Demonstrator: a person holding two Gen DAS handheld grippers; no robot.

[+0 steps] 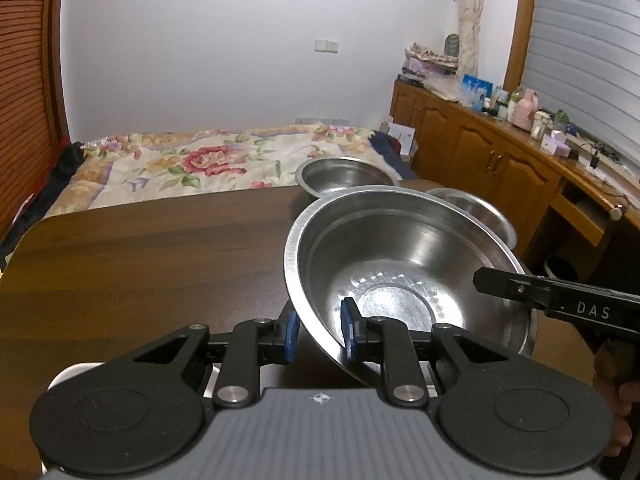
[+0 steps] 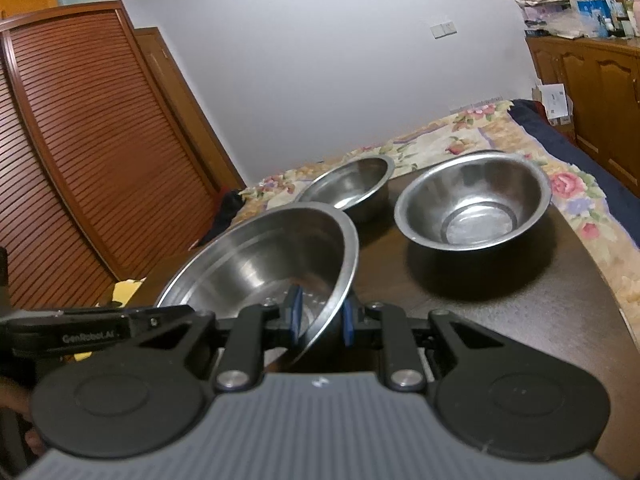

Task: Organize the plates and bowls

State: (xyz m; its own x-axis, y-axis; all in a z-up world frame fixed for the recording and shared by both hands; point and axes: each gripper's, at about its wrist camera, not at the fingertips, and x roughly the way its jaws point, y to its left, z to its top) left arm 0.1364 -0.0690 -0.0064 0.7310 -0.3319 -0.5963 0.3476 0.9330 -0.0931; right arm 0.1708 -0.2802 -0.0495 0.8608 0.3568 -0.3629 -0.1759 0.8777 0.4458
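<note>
In the left wrist view the large steel bowl (image 1: 404, 276) tilts above the dark table (image 1: 140, 264), mouth up toward the camera; the left gripper (image 1: 320, 330) clamps its near rim and the right gripper's arm (image 1: 560, 300) hides its right edge. In the right wrist view the right gripper (image 2: 320, 316) pinches that bowl's (image 2: 260, 264) rim, its near part hidden by the fingers, while two smaller bowls (image 2: 472, 204) sit upright behind.

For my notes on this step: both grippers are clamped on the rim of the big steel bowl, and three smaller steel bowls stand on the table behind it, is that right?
Not quite: only two smaller bowls stand behind it, not three. The right wrist view shows the far bowl and the nearer bowl on the table. The rest holds: the left gripper and right gripper are both clamped on the rim of the big steel bowl.
</note>
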